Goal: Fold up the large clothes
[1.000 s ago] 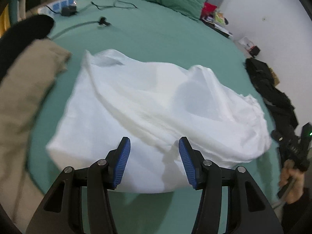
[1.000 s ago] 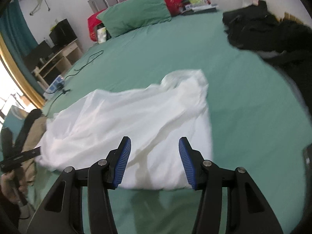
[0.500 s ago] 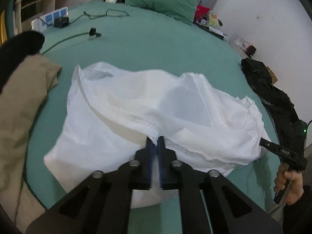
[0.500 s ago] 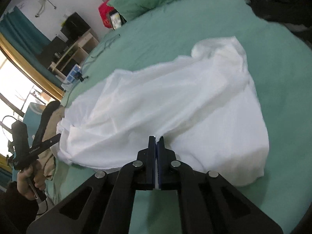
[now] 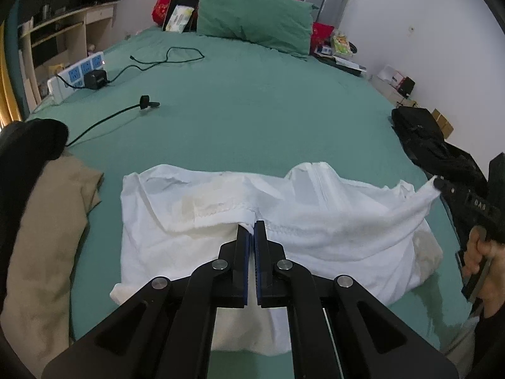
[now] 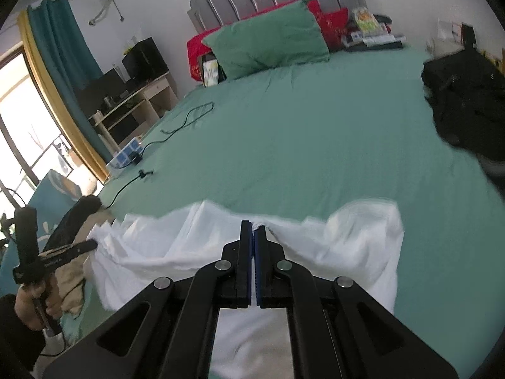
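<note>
- I have the left gripper (image 5: 252, 225) clamped on the near edge of the white garment (image 5: 331, 221), jaws drawn together with a seam of cloth pinched between them, in the lower middle of the left wrist view.
- The right gripper (image 6: 253, 225) is likewise closed on a fold of the same garment, lower middle of its own view; from the left camera I see it at the right edge, gripping the garment's far right corner.
- The garment lies bunched across the near part of the green bed sheet (image 5: 268, 110), its gripped edge raised and the rest sagging below.
- I judge it light, thin and very limp: it will drape and slide rather than hold a crease, so the hem or corners are the places to hold, with the edge kept taut between both grippers.
- At the left of the frame a tan garment (image 5: 41, 237) lies just beside the white one, with something black (image 5: 28, 145) above it.
- A black pile (image 5: 432, 145) sits at the right edge of the bed, near the garment's right corner; I think a swung fold could catch on it.
- Cables (image 5: 104, 120) and a power strip (image 5: 75, 75) lie at upper left, and a green pillow (image 5: 255, 28) at the top, well apart from the work.
</note>
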